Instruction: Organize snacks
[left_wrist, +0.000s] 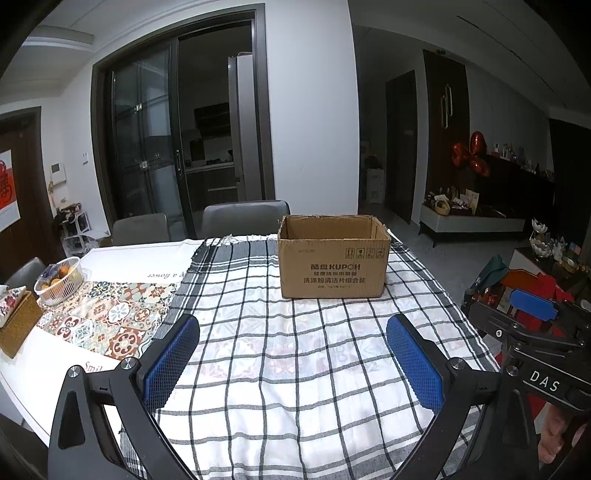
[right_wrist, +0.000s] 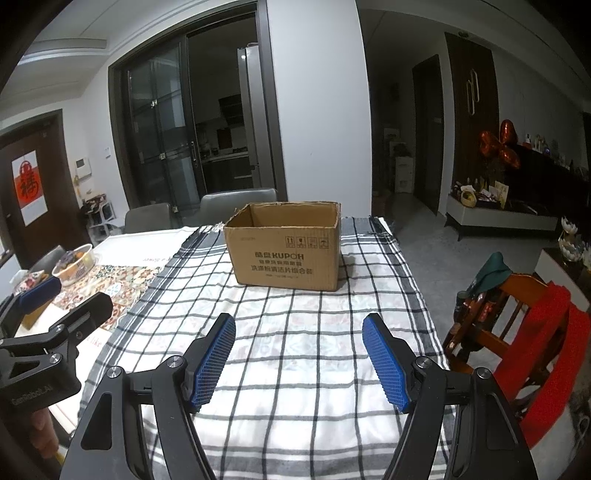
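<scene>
An open brown cardboard box (left_wrist: 332, 258) stands upright on the checked cloth at the far side of the table; it also shows in the right wrist view (right_wrist: 284, 251). Its inside is hidden from here. My left gripper (left_wrist: 293, 328) is open and empty, held above the cloth well short of the box. My right gripper (right_wrist: 299, 328) is open and empty, also short of the box. The right gripper's body shows at the right edge of the left wrist view (left_wrist: 532, 321); the left gripper's body shows at the left of the right wrist view (right_wrist: 55, 332). No snacks show.
A black-and-white checked cloth (left_wrist: 295, 369) covers the table's near part. A patterned runner (left_wrist: 110, 317), a white fruit basket (left_wrist: 59, 280) and a wicker tissue box (left_wrist: 14, 325) lie at left. Grey chairs (left_wrist: 243, 218) stand behind; a wooden chair with red cloth (right_wrist: 524, 332) stands at right.
</scene>
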